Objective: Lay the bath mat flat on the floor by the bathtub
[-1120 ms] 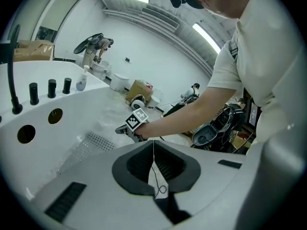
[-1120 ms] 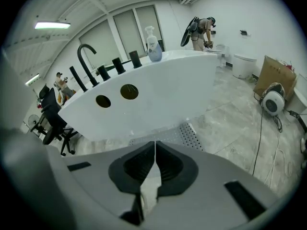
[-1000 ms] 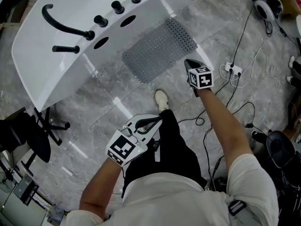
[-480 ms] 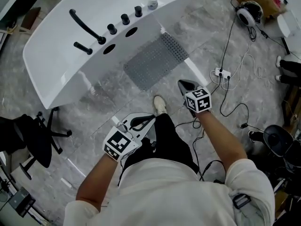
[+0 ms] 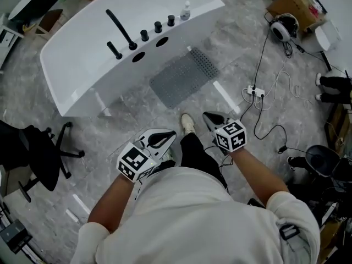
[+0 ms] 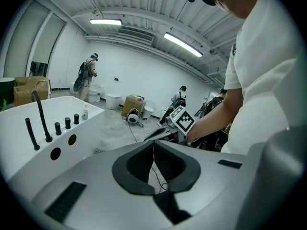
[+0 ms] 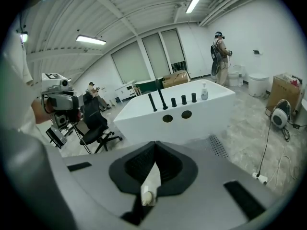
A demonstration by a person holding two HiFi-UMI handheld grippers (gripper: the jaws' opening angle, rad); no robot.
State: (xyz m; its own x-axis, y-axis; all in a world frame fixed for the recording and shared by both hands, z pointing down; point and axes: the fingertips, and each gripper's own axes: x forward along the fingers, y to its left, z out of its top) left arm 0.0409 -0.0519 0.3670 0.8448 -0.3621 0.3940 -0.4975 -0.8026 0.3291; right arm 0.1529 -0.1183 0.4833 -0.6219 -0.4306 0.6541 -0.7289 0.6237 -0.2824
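The grey perforated bath mat [image 5: 183,76] lies flat on the marble floor against the white bathtub [image 5: 82,48]; it also shows in the right gripper view [image 7: 218,146]. My left gripper [image 5: 172,135] is held close to my body, shut and empty, jaws touching [image 6: 153,145]. My right gripper [image 5: 205,115] hovers above the floor to the right of my shoe [image 5: 188,122], well short of the mat, shut with nothing in it [image 7: 155,145]. Neither gripper touches the mat.
A black faucet [image 5: 121,29], knobs and a small bottle [image 5: 186,9] sit on the tub rim. A black office chair [image 5: 33,158] stands at the left. Cables and a power strip [image 5: 253,91], headphones [image 5: 280,29] and a cardboard box [image 5: 300,1] lie at the right.
Both grippers have drawn back from the mat towards my body, and my view has pulled away from the tub. The mat lies as before.
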